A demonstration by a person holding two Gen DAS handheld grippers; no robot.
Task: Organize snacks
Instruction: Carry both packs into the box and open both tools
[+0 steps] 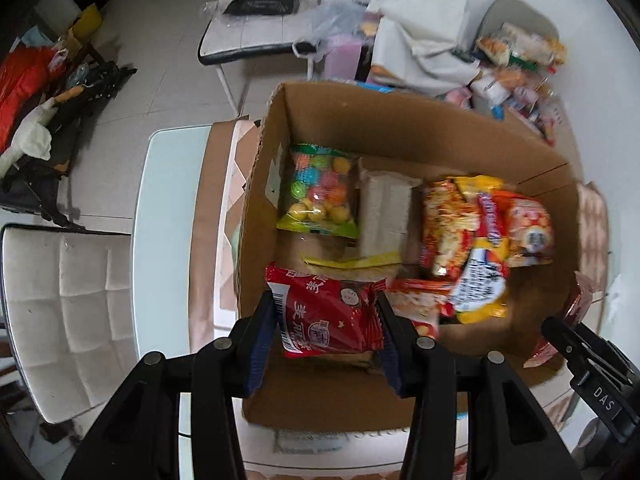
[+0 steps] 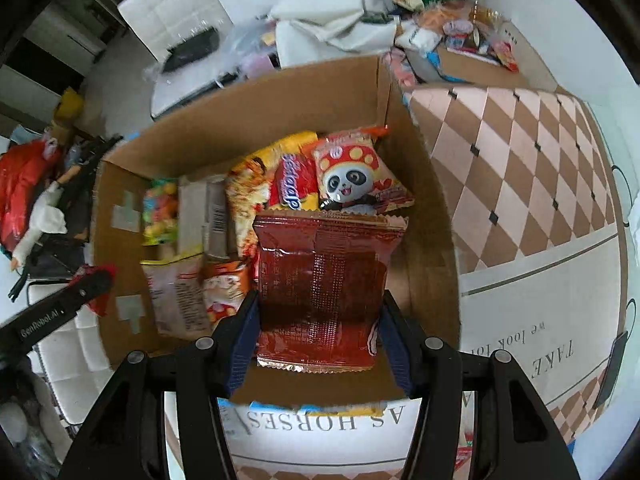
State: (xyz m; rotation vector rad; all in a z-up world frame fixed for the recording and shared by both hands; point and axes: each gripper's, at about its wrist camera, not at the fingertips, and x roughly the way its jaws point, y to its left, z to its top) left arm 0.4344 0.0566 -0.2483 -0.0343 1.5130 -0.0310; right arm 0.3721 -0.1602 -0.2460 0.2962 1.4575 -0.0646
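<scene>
Several snack packets are already laid in the cardboard box (image 1: 400, 128) on the bench, among them a bag of coloured balls (image 1: 320, 190). Two more are held above it: a red packet (image 1: 328, 312) is clamped in the left gripper (image 1: 326, 322) jaws, a dark red packet (image 2: 320, 292) in the right gripper (image 2: 320, 320) jaws. A pile of loose snacks (image 1: 516, 64) beyond the box is left to be sorted.

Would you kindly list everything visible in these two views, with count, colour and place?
cardboard box: one, brown, on the table.
loose snack packets: several, mixed colours, inside the box.
candy bag: one, multicoloured, box's far left corner.
panda packet: one, red, box's far right.
tablecloth: one, pink-brown checks, beneath the box.
chairs: two, white, beside the table.
left tool: holds a red packet.
right tool: holds a dark red packet.
</scene>
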